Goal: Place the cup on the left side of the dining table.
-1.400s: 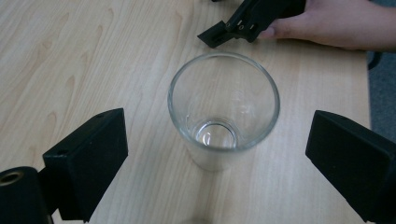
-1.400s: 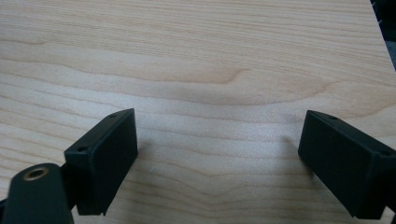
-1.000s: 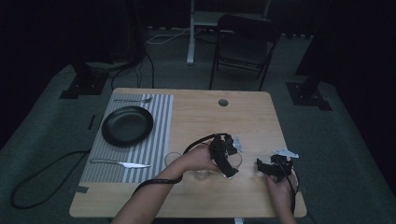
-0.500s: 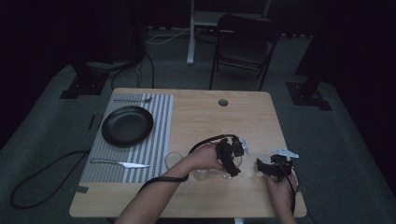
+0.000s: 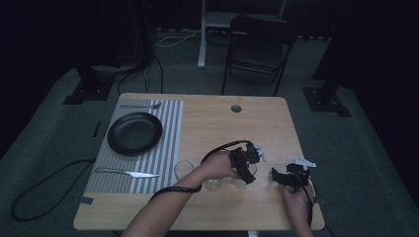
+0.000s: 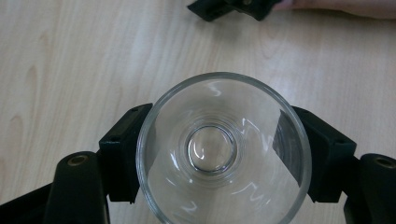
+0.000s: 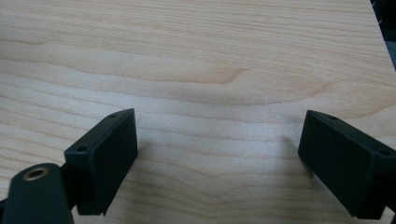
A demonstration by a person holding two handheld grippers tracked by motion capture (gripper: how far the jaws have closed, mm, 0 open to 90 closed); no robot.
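Left tool has just been closing and now clamps a clear glass, pads against its sides, upright on the surface near the front edge, toward the right corner. Right tool rests just beside it, jaws wide, bare wood between. Plate and knife sit at the left.

A plate lies on the placemat left of the glasses.

Left gripper just clamped shut, pointing down; right gripper jaws wide apart.
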